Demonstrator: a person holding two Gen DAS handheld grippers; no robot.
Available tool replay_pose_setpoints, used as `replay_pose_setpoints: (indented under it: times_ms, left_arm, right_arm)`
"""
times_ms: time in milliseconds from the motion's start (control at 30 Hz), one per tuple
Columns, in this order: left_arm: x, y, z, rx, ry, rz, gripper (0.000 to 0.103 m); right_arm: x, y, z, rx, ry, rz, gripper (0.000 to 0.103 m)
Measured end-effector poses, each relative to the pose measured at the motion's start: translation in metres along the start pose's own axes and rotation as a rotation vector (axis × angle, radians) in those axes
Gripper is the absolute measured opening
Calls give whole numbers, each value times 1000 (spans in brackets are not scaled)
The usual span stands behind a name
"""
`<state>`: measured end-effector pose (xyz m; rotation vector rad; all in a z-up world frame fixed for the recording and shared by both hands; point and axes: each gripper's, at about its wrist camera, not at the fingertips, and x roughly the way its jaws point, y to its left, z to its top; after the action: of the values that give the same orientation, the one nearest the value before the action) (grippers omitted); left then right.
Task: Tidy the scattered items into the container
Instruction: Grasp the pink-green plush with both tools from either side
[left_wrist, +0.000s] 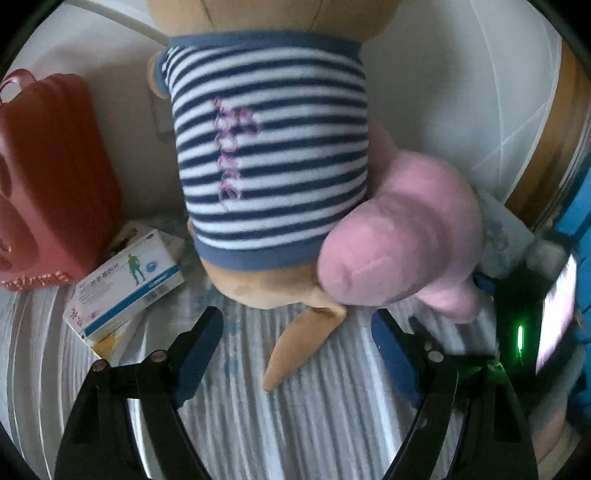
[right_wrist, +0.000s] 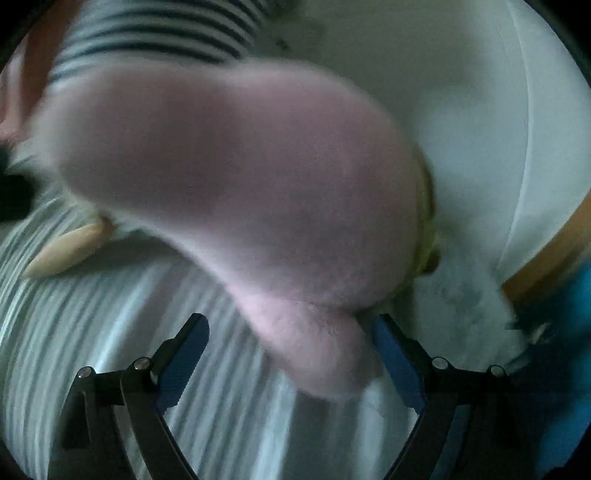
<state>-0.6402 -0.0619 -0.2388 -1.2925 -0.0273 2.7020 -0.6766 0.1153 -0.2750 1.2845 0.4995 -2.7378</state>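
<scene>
The pink plush toy (right_wrist: 236, 192) lies on the striped bed cover (right_wrist: 92, 332), its lower end between the right gripper (right_wrist: 290, 354) fingers, which stand apart, not yet pressing. The striped plush toy (left_wrist: 269, 147) lies just ahead of the left gripper (left_wrist: 295, 354), also apart. This looks like the pick-up step; next, closing on each toy.
</scene>
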Motion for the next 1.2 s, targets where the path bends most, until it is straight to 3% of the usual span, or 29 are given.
replay_pose_setpoints:
  times_ms: [200,533,567,633,700,800,933,1000,1100,1133,1200]
  left_arm:
    - [-13,20,-15,-50,10,24,83]
    - [-86,48,-59,-72,11,65,83]
    - [-94,51,-67,-78,18,63,83]
    - [-108,57,-82,-76,29,76,83]
    - [-121,63,-100,-79,46,85,83]
    - [-131,70,-116,-92,70,93,83]
    - [-131,75,-123,-110,85,90,83]
    - [-129,71,-121,-105,88,86,83]
    - [-121,64,-115,-96,88,74,83]
    - [-116,61,-112,-93,86,71,88]
    - [-106,58,-105,-86,79,74,90]
  right_arm:
    - [-12,-10,-7,21,10,67,45]
    - [-138,42,-86,-88,43,414,33]
    - [-148,45,-94,-94,65,461,31]
    - [-162,51,-108,-106,98,542,18]
    - [-178,49,-120,-91,113,632,17]
    - [-197,32,-127,-64,80,604,30]
    - [-207,0,-119,13,40,511,39]
    - [-204,-22,-109,61,31,439,56]
    - [-197,-42,-99,115,26,376,58]
    - [-197,-45,-97,132,25,365,60]
    - [-188,-55,-91,147,23,334,78]
